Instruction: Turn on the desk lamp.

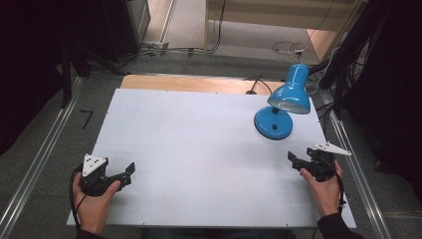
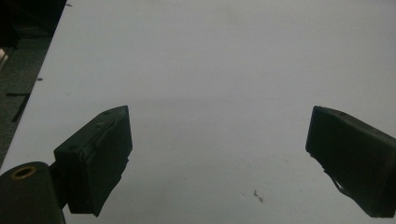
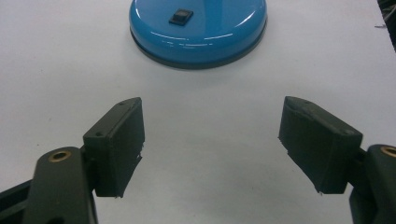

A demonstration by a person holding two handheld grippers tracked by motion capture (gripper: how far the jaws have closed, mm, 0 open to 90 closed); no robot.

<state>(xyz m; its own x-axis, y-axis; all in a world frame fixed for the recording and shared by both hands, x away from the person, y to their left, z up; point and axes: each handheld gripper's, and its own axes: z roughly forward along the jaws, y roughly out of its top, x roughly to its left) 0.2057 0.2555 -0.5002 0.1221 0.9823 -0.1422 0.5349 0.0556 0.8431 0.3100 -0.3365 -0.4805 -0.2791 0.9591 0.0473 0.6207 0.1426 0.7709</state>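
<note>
A blue desk lamp [image 1: 283, 99] stands at the far right of the white table [image 1: 199, 144], its shade bent down over its round base [image 3: 198, 28]. A black rocker switch [image 3: 181, 17] sits on top of that base. My right gripper [image 3: 212, 140] rests near the right front of the table, a short way in front of the base, open with nothing between its jaws. My left gripper [image 2: 219, 158] lies at the left front over bare table, open and empty. In the high view the left gripper [image 1: 128, 172] and the right gripper [image 1: 293, 160] are each held by a hand.
A black cable [image 1: 259, 84] runs from the lamp off the table's far edge. Metal rails [image 1: 45, 149] flank the table on both sides. Dark stands and cables [image 1: 343, 55] crowd the floor behind the lamp.
</note>
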